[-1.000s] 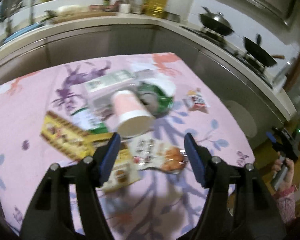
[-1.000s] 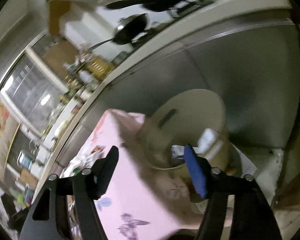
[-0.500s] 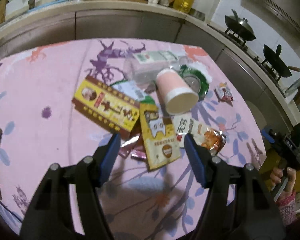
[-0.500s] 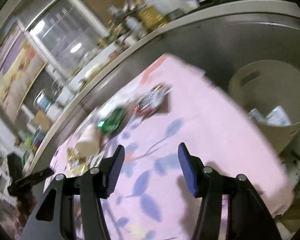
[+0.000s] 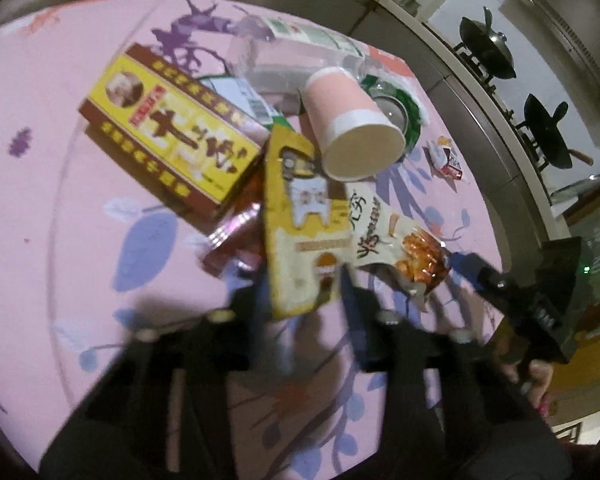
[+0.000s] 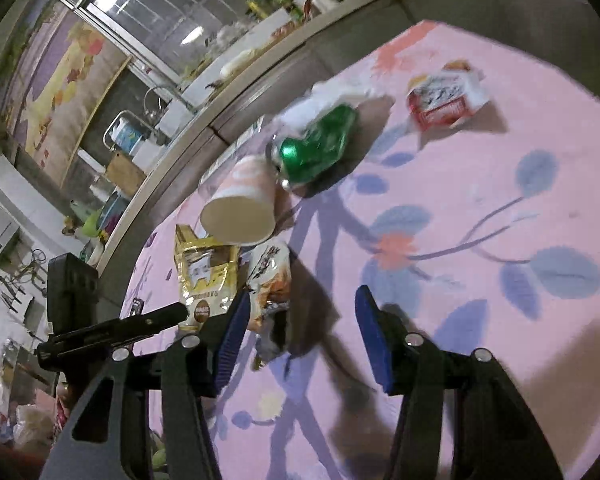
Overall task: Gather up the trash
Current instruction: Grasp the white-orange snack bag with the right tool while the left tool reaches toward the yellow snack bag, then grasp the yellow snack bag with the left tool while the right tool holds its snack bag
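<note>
A yellow pouch with a cat picture (image 5: pixel 300 216) (image 6: pixel 204 276) lies in a heap of trash on the pink tablecloth (image 5: pixel 60 240). My left gripper (image 5: pixel 304 300) (image 6: pixel 172 314) is closing, its blurred pads pressing on the pouch's near end. Beside it lies a white and orange snack packet (image 5: pixel 396 240) (image 6: pixel 272 280). My right gripper (image 6: pixel 304 336) (image 5: pixel 472 270) comes in from the right, its jaws closing. The packet's near end is just inside its left finger (image 6: pixel 232 332), and nothing is pinched.
The heap also holds a tipped pink paper cup (image 5: pixel 352 120) (image 6: pixel 244 204), a green can (image 6: pixel 316 144), a yellow-brown box (image 5: pixel 168 132), a clear bottle (image 5: pixel 300 52) and a maroon foil wrapper (image 5: pixel 232 236). A red and white wrapper (image 6: pixel 446 98) lies apart. A steel counter with woks (image 5: pixel 488 48) runs behind.
My left gripper sank onto the heap and its jaws drew in around the yellow pouch. My right gripper swung from the bin across the table to the heap, its jaws narrowing.
</note>
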